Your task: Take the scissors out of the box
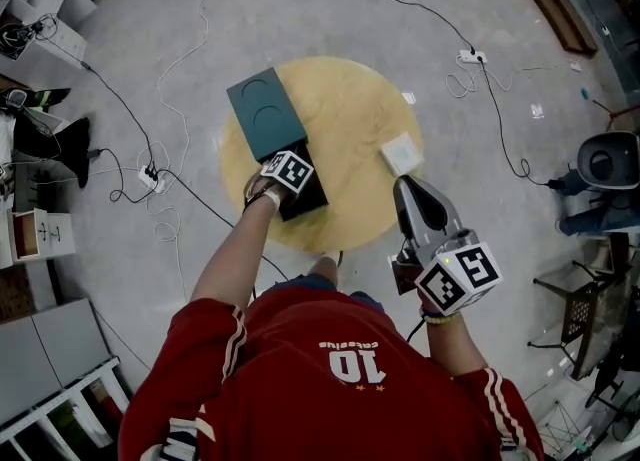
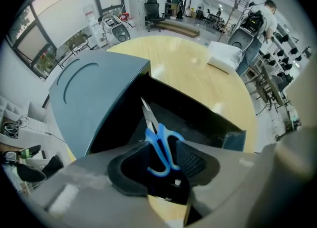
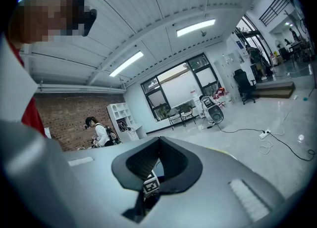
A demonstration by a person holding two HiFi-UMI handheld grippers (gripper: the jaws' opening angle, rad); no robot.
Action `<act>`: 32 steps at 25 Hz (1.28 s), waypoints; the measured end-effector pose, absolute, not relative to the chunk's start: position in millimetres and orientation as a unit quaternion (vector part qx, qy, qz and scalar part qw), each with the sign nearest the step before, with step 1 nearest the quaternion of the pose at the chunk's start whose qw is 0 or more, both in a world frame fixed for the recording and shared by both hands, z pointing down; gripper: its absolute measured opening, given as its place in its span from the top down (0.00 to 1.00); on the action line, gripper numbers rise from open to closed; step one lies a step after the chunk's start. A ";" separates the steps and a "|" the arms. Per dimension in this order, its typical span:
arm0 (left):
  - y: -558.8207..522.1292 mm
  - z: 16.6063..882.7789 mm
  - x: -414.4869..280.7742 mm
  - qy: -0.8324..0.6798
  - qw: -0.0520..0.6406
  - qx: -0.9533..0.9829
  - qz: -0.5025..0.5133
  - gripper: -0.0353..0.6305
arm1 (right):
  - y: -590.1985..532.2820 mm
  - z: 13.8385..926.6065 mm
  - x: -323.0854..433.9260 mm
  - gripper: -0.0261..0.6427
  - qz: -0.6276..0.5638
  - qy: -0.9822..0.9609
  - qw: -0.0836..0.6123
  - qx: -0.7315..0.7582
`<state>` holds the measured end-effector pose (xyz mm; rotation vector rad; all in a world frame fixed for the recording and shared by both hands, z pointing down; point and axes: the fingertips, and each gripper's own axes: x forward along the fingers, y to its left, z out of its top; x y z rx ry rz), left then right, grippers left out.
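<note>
Left claw (image 2: 162,159) around scissors (image 2: 157,145) in box (image 2: 208,123)

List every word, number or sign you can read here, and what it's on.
"10": on the back of the red shirt, seen upside down.
Small arched word beside it: too blurred to read.
Marker cubes: black-and-white patterns, no letters.
Box lid: no print visible.
</note>
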<state>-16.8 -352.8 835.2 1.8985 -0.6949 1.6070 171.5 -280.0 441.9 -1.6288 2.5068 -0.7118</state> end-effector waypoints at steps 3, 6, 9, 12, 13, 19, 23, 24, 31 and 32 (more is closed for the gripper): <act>-352.8 835.8 -17.2 -0.257 0.273 0.705 0.602 0.70 | -279.4 442.8 169.8 0.96 -0.234 0.815 0.034 -0.529; -352.0 837.4 -18.5 -0.255 0.283 0.699 0.605 0.75 | -279.2 444.4 169.4 0.96 -0.236 0.815 0.032 -0.528; -353.2 834.8 -22.3 -0.264 0.303 0.695 0.596 0.78 | -278.9 444.5 170.2 0.96 -0.237 0.814 0.032 -0.530; -354.9 828.6 -27.0 -0.276 0.315 0.697 0.582 0.80 | -277.1 443.3 169.5 0.96 -0.236 0.813 0.033 -0.531; -355.9 828.9 -28.5 -0.280 0.318 0.697 0.578 0.80 | -276.2 443.0 169.2 0.96 -0.236 0.813 0.033 -0.531; -350.2 811.7 -29.6 -0.286 0.349 0.697 0.557 0.81 | -270.6 439.9 166.8 0.96 -0.234 0.816 0.035 -0.528; -355.1 803.2 -27.1 -0.300 0.368 0.709 0.521 0.81 | -267.5 437.4 163.4 0.96 -0.232 0.817 0.035 -0.526; -356.5 800.5 -26.6 -0.304 0.373 0.713 0.510 0.81 | -266.1 436.1 161.8 0.96 -0.231 0.818 0.037 -0.525; -347.6 789.0 -26.4 -0.305 0.392 0.721 0.484 0.81 | -256.2 427.3 158.3 0.96 -0.223 0.823 0.044 -0.520; -346.0 787.2 -25.6 -0.303 0.389 0.724 0.482 0.81 | -254.3 425.0 157.9 0.96 -0.220 0.824 0.045 -0.520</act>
